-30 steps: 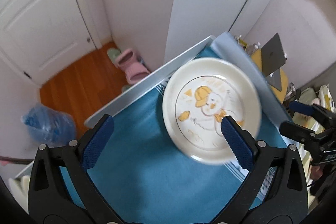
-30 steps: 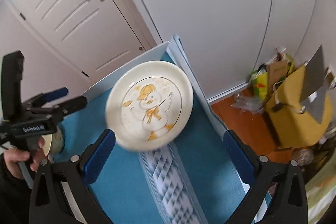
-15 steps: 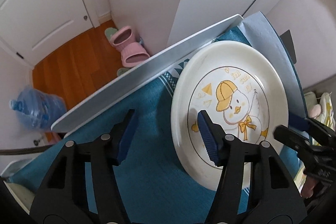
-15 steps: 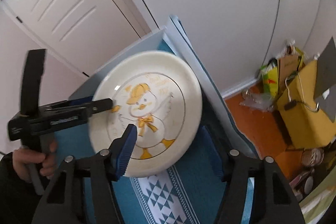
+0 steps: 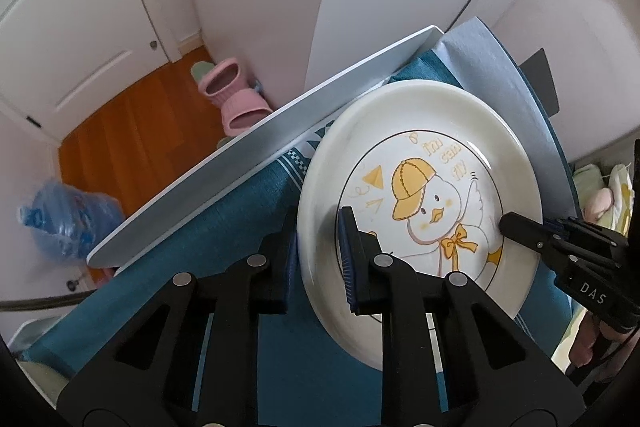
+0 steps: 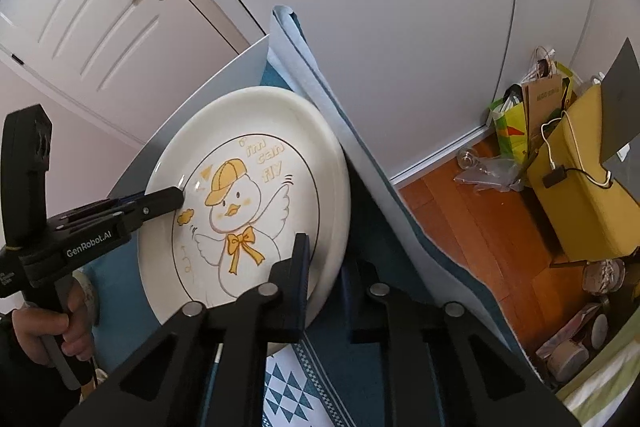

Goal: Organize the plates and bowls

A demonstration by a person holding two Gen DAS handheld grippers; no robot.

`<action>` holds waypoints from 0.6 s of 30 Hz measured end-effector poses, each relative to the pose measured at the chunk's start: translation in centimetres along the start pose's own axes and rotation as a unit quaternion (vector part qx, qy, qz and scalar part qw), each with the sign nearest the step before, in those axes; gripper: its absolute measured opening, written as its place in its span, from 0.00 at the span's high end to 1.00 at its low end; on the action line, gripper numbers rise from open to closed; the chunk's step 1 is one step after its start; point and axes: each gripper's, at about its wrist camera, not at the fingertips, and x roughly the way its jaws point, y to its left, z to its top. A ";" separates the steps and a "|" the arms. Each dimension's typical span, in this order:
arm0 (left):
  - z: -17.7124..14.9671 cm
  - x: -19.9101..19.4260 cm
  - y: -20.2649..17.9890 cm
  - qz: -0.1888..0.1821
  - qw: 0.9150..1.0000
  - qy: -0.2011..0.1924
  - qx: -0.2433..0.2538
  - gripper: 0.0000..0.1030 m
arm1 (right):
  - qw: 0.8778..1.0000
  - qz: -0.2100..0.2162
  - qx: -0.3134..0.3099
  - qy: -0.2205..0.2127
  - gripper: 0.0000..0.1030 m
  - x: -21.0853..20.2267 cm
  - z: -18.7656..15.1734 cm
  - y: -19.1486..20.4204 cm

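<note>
A white plate (image 5: 424, 155) with a yellow-capped duck drawing lies on the blue tablecloth (image 5: 224, 227) near the table's far corner. It also shows in the right wrist view (image 6: 248, 147). My left gripper (image 5: 318, 255) is shut on the plate's left rim, one finger above and one below. My right gripper (image 6: 324, 267) is shut on the plate's right rim in the same way. Each gripper shows in the other's view, the right one (image 5: 520, 227) and the left one (image 6: 160, 201), pinching opposite sides.
The white table edge (image 5: 256, 147) runs close behind the plate. Beyond it are a wooden floor, pink slippers (image 5: 236, 99), a blue water bottle (image 5: 64, 223) and white doors. A yellow box (image 6: 580, 187) and bags stand on the floor to the right.
Both grippers moved in from either side of the plate and closed, from wide open a second ago to shut on its opposite rims.
</note>
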 end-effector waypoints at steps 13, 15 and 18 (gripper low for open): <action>-1.7 -6.8 -1.0 0.022 0.998 -0.051 -0.011 0.84 | 0.998 0.019 -0.043 -0.030 0.88 -5.0 -0.2 2.4; -2.9 -9.2 -1.0 0.027 0.997 -0.066 -0.019 0.84 | 0.997 0.026 -0.057 -0.035 0.87 -6.3 -0.3 3.4; -5.1 -13.1 -0.9 0.037 0.995 -0.087 -0.031 0.84 | 0.995 0.034 -0.079 -0.041 0.87 -8.5 -0.9 5.2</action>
